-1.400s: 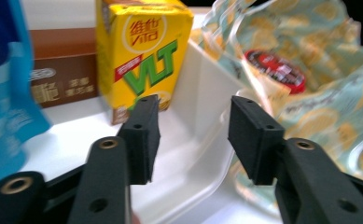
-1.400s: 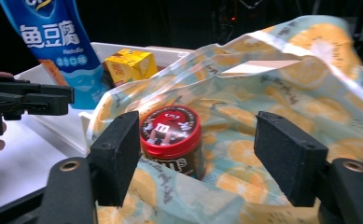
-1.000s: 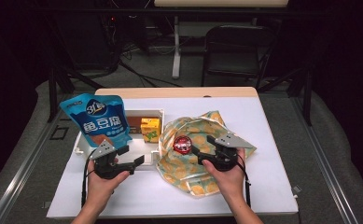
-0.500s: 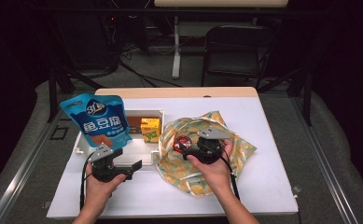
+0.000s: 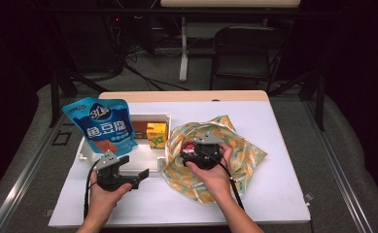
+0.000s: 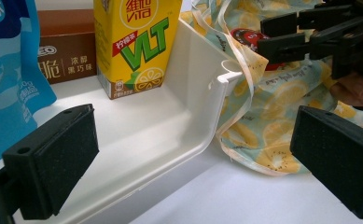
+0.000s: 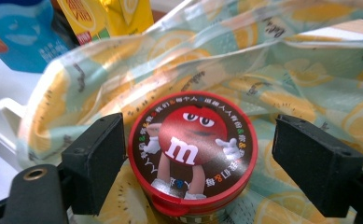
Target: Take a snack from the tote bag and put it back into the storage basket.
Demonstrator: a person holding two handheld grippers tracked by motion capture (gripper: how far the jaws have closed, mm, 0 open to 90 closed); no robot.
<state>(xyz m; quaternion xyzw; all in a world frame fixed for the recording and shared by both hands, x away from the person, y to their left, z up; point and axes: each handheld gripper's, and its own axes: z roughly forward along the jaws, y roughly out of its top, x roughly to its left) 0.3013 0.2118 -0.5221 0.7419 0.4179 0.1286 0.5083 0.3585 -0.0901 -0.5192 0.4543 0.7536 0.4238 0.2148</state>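
Candy tub [image 7: 192,154]: lower body cut off by the bottom edge of the right gripper view; in the high view mostly hidden behind the right tool [image 5: 192,151]. Brown box [image 6: 66,46] beside the tub's neighbour, the yellow carton [image 6: 135,42]: partly hidden by the blue pouch [image 6: 6,79]. Carton top cut off.

Between the black jaws of the right hand-held gripper [image 7: 195,168] sits a red-lidded candy tub [image 7: 192,151] with a red cartoon figure and white "m". Under it lies a pale blue-green cloth bag [image 7: 282,70] printed with yellow lemon slices. Beyond it stand a yellow carton [image 6: 135,44] with green lettering, a brown box [image 6: 67,58] and a blue pouch [image 5: 104,126] in a white tray [image 6: 188,121].
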